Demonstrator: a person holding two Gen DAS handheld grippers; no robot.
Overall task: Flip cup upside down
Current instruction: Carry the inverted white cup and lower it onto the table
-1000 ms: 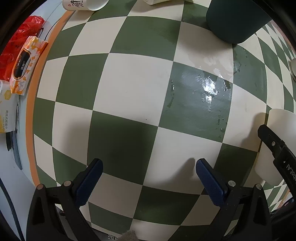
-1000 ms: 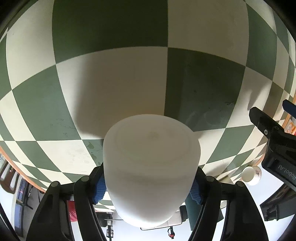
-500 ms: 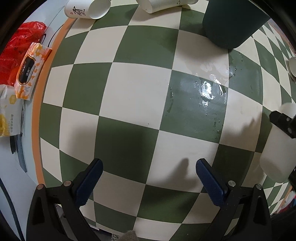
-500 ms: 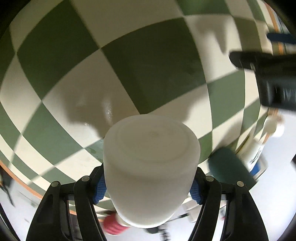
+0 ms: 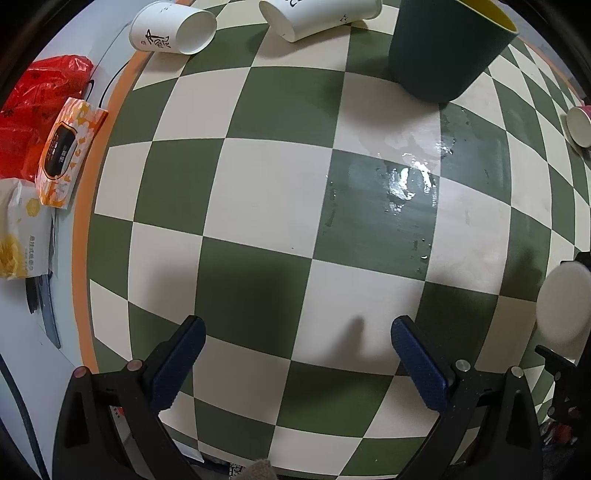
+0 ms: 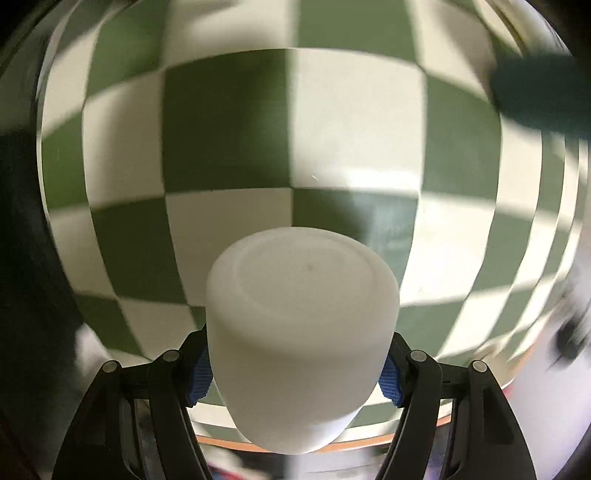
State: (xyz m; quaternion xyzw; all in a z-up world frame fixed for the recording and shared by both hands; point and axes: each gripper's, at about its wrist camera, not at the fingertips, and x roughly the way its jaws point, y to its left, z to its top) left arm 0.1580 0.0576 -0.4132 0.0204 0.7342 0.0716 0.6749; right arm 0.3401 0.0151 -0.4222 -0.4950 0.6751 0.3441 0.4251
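The right tool (image 6: 295, 373) grips the white cup (image 6: 301, 321), base facing the camera, above the checkered table (image 5: 266, 184). The left tool (image 5: 295, 362) hangs spread wide, holding nothing.

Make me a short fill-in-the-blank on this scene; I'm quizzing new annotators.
1. The right tool is shut on a ____ cup.
2. The left tool is open and holds ____.
3. The dark green cup has a ____ inside.
4. Two paper cups lie on their ____.

Missing words: white; nothing; yellow; sides
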